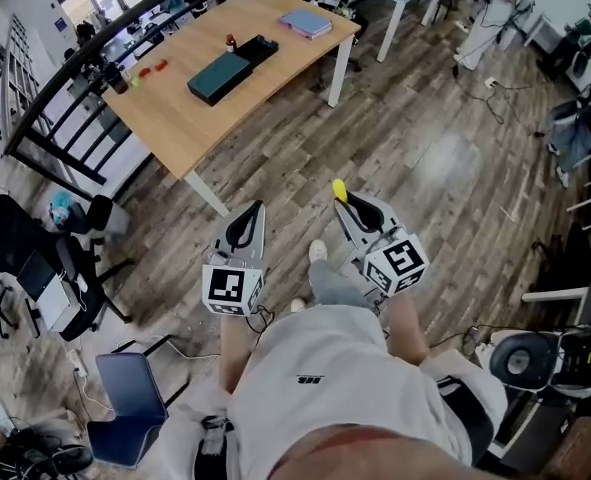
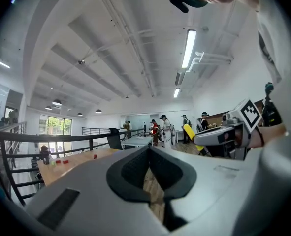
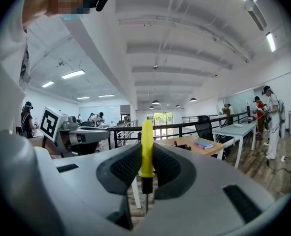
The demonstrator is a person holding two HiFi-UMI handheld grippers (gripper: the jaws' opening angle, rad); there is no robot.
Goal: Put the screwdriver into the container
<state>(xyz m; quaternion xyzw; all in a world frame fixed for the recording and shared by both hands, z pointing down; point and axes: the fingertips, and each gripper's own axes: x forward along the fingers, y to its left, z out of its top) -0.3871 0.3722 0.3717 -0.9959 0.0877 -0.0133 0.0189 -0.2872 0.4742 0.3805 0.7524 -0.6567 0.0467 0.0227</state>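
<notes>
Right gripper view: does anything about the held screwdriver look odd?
Somewhat: the yellow-handled screwdriver sits reversed in the right hand-held gripper, with its handle sticking out past the jaw tips and its thin metal shaft pointing back into the gripper.

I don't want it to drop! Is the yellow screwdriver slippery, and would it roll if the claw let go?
Probably stiff: the screwdriver stands straight in the right claw, with no bend. Its smooth, round yellow handle looks a bit slippery, though the ribbed pads pressing on it should grip well. Laid flat, it would likely roll.
</notes>
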